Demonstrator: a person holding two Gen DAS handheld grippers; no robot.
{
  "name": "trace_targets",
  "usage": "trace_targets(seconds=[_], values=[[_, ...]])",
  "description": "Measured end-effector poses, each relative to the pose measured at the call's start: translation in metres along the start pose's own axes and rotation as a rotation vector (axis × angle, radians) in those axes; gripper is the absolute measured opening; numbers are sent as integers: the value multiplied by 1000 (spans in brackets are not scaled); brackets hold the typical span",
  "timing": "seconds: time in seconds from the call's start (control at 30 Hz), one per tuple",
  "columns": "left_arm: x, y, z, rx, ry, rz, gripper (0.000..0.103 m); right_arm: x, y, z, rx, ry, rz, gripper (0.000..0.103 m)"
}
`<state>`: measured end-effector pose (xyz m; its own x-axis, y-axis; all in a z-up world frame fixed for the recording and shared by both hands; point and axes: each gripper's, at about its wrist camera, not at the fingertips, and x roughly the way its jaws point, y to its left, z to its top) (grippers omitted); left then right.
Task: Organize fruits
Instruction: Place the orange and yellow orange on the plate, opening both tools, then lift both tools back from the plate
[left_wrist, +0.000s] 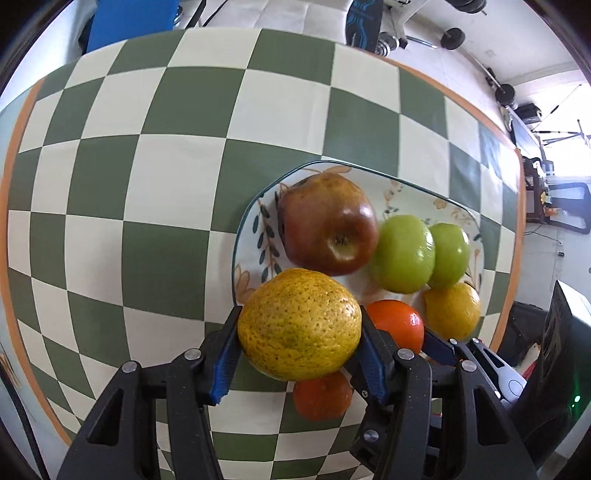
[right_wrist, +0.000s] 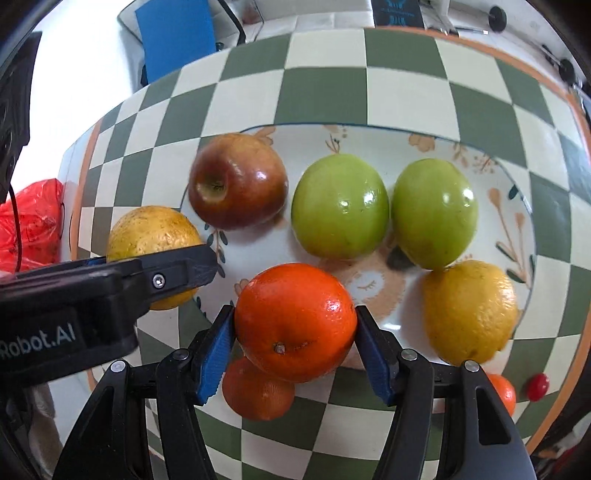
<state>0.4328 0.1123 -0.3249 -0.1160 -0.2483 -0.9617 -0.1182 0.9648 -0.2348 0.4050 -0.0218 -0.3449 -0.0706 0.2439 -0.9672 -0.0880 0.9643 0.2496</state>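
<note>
My left gripper is shut on a large yellow-green orange, held over the near left rim of the flowered plate. My right gripper is shut on a bright orange above the plate's near edge. On the plate lie a red apple, two green apples and a yellow citrus. The left gripper's body with its yellow-green orange shows at the left of the right wrist view.
Another orange lies on the checked tablecloth just under the right gripper. A further orange and a small red fruit sit near the table's right edge. A red bag lies off the table's left side.
</note>
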Motion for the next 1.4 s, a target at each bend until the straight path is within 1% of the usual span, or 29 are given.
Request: trace_targets(seconds=[0.1, 0.17, 0.2, 0.27, 0.33, 0.37, 0.4, 0.47, 0.53, 0.6, 0.67, 0.77, 0.8, 0.83, 0.97, 1.03, 1.23, 1.3, 1.4], values=[[9, 1, 3, 7, 36, 12, 55, 6, -4, 3, 5, 5, -17, 67], [14, -1, 4, 14, 49, 22, 55, 9, -7, 3, 21, 14, -4, 68], [15, -1, 4, 14, 51, 24, 55, 8, -9, 3, 28, 9, 8, 74], [15, 0, 2, 10, 45, 38, 58, 1, -8, 2, 32, -5, 8, 79], [10, 0, 1, 15, 24, 42, 75, -7, -7, 2, 27, -16, -1, 81], [7, -1, 0, 17, 16, 50, 89, -9, -6, 1, 26, -18, -6, 82], [4, -1, -1, 20, 4, 57, 90, -14, -7, 0, 28, -22, -15, 86], [-1, -2, -4, 31, -12, 75, 90, -21, -8, -3, 29, -27, -43, 92], [-6, -3, -8, 40, -24, 94, 90, -32, -10, -8, 35, -44, -70, 92], [-11, -3, -13, 51, -40, 109, 90, -41, -13, -12, 41, -58, -88, 96], [-16, -4, -20, 56, -65, 150, 90, -49, -17, -17, 52, -70, -102, 97], [-27, -5, -34, 68, -127, 224, 90, -61, -26, -28, 70, -98, -134, 97], [-29, -6, -37, 69, -135, 233, 90, -64, -29, -31, 76, -106, -146, 97], [-32, -6, -42, 70, -145, 235, 90, -69, -32, -36, 84, -115, -156, 97], [-47, -8, -64, 72, -183, 243, 90, -83, -40, -53, 103, -144, -146, 97], [-57, -12, -80, 81, -215, 245, 90, -93, -44, -65, 107, -163, -153, 97], [-90, -28, -120, 102, -296, 218, 90, -128, -43, -99, 105, -238, -171, 97], [-103, -36, -134, 125, -340, 228, 90, -141, -41, -111, 102, -267, -181, 97], [-122, -44, -153, 149, -385, 229, 90, -161, -35, -129, 93, -307, -192, 97]])
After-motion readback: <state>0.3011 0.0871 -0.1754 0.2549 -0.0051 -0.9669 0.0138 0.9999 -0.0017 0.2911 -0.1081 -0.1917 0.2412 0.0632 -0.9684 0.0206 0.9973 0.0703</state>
